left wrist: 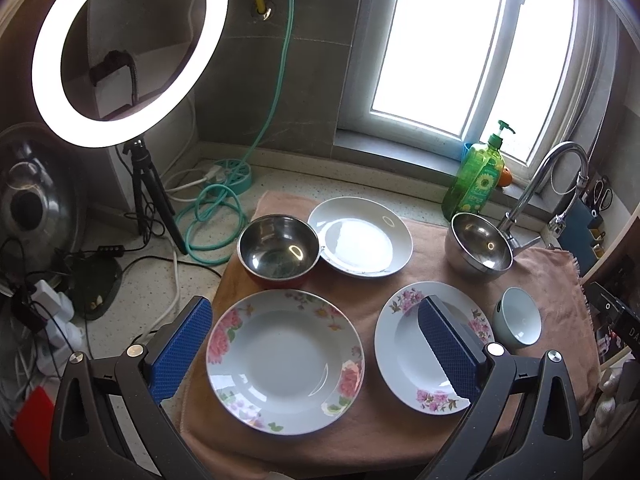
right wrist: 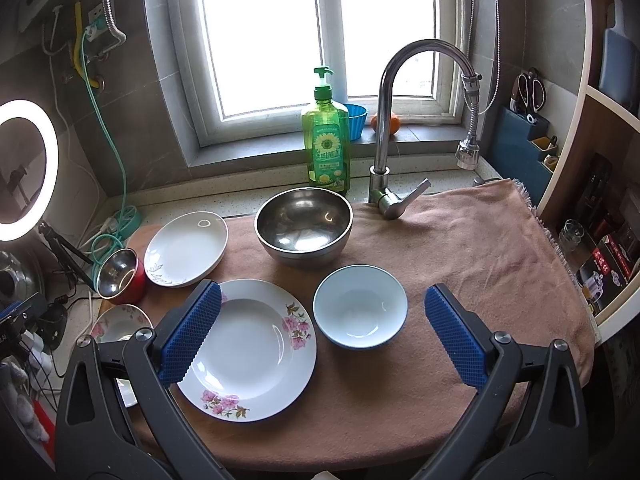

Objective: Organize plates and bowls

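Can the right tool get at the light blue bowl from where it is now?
Probably yes. The right tool is open, and the light blue bowl sits upright on the towel just ahead between its fingers. Nothing lies across the way; the pink-flowered plate sits close beside it.

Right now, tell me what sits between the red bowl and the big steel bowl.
The white plate lies between the red bowl and the steel bowl. The right wrist view shows it clearest.

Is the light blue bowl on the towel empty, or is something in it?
Empty. The right wrist view looks straight into the light blue bowl: its inside is bare and glossy down to the bottom, standing upright on the towel.
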Demonstrator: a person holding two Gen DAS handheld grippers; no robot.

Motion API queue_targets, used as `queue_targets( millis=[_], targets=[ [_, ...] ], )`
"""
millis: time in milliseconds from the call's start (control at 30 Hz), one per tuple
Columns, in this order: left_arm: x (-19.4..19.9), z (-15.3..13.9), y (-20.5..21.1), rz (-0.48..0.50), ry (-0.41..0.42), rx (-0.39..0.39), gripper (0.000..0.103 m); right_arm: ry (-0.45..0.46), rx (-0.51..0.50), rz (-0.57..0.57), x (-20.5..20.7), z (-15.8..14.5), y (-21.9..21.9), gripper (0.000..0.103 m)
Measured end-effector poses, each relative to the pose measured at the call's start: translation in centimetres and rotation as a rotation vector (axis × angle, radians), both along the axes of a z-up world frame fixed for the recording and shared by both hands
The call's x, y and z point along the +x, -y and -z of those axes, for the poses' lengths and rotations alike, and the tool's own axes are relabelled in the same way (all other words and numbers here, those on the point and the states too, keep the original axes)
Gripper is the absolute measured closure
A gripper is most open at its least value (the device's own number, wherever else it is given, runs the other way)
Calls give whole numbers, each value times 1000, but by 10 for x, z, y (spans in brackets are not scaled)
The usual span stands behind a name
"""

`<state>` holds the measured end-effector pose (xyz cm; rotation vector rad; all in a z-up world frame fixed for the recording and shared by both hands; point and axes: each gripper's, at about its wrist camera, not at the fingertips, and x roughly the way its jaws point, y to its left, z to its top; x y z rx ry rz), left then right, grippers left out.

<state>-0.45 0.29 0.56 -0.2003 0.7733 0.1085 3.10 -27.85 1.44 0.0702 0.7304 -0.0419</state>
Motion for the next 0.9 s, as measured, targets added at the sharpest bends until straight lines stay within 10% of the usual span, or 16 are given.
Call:
queue_targets(
  millis=[900],
  targets=[
    [1, 1, 2, 12, -3, -6, 1, 3, 6, 2, -3, -1, -1, 0]
  ],
)
